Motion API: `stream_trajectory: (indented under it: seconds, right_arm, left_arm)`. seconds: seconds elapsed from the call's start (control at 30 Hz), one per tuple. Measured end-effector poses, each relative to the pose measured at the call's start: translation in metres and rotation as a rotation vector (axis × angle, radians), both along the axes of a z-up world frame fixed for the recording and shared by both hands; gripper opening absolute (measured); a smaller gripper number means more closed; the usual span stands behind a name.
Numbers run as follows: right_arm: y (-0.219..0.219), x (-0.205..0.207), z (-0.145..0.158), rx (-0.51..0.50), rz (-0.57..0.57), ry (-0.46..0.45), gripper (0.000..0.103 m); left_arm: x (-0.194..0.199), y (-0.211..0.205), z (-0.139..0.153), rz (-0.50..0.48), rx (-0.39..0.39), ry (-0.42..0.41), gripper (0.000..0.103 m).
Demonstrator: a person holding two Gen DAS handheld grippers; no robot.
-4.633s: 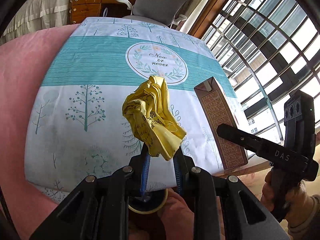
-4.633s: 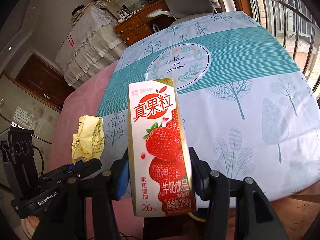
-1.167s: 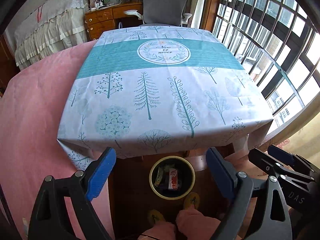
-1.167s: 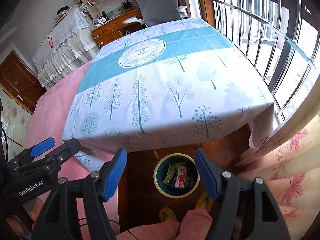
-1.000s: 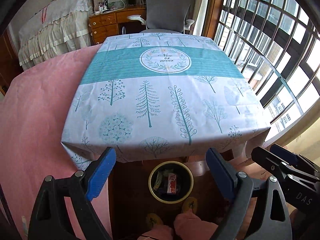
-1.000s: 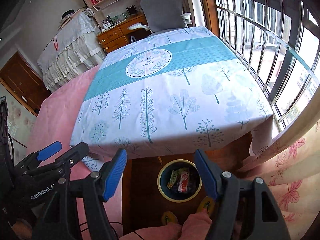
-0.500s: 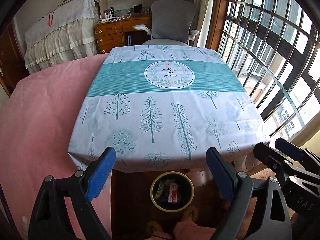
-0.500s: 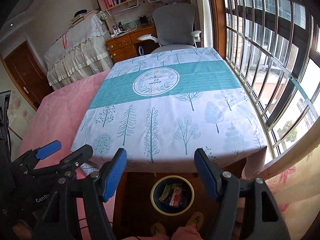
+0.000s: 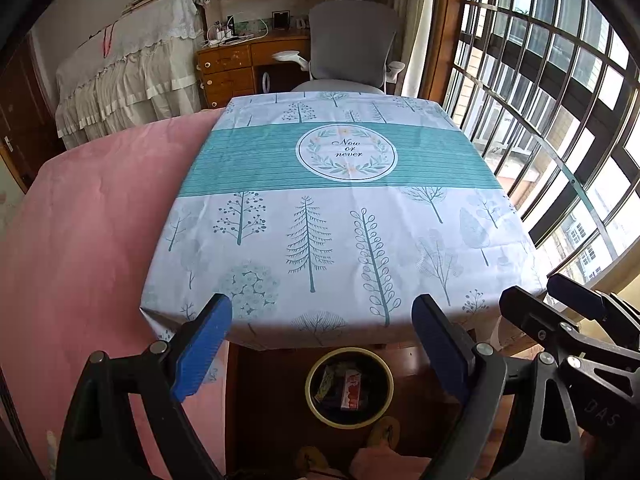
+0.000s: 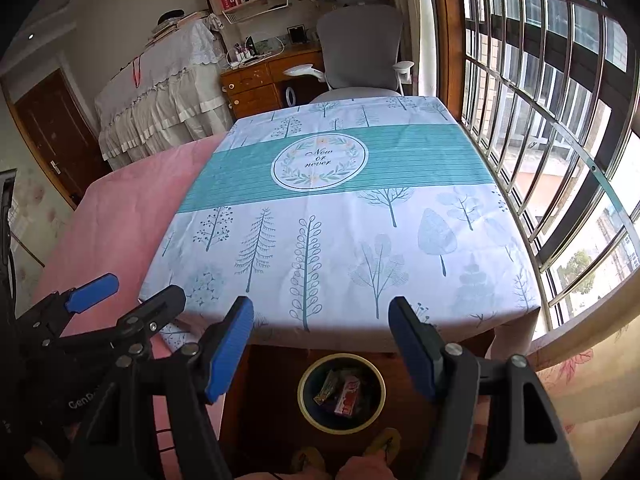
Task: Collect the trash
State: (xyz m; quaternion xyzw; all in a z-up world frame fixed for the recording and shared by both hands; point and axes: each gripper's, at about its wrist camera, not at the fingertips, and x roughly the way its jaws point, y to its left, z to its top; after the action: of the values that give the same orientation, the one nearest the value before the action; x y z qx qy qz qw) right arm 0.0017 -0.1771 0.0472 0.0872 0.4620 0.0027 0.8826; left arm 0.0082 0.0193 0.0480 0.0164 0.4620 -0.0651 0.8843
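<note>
I hold both tools up over the near edge of the surface [image 9: 328, 240], which is draped in a tree-print cloth with a teal band. My left hand-held gripper [image 9: 322, 344] has its blue pads spread wide with nothing between them, and my right hand-held gripper [image 10: 322, 344] is spread just as wide and just as empty.

The trash sits in the round yellow-rimmed bin [image 9: 310, 396] on the floor below the near edge, just ahead of my feet. Inside it I can make out a red-and-white carton [image 10: 348, 394] and a greenish-yellow wrapper [image 10: 326, 388] lying beside it; the rest of the contents is too dark to tell.

Nothing that looks like litter shows on the cloth in either view, nor on the pink bedspread [image 9: 80, 240] to the left. So I judge the collecting step finished for what I can see, and I am at the point of checking for leftovers.

The next move calls for a sweep of the surface and the floor around the bin. If some scrap turns up, I would bring the nearer tool down over it with the pads apart, close on it, and carry it to the bin. If nothing does, I can simply rest.
</note>
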Motion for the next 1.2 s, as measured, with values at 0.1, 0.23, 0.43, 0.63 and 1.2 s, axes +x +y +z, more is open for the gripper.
stream_trajectory:
  seconds: [0.1, 0.23, 0.43, 0.63, 1.2]
  right_arm:
    - [0.0, 0.001, -0.002, 0.006, -0.001, 0.01, 0.071]
    - [-0.002, 0.001, -0.005, 0.012, -0.005, 0.024, 0.071]
    - [-0.003, 0.001, -0.007, 0.018, -0.011, 0.033, 0.071]
    - [-0.004, 0.0, -0.007, 0.019, -0.013, 0.037, 0.071]
    - [-0.004, -0.001, -0.01, 0.025, -0.009, 0.044, 0.071]
  left_arm:
    - [0.0, -0.001, -0.002, 0.001, 0.0, 0.011, 0.09]
    - [0.001, -0.003, -0.005, -0.002, 0.003, 0.025, 0.09]
    - [0.001, -0.006, -0.007, -0.005, 0.007, 0.036, 0.09]
    - [0.001, -0.007, -0.008, -0.005, 0.01, 0.04, 0.09]
    - [0.001, -0.008, -0.01, -0.003, 0.014, 0.048, 0.09]
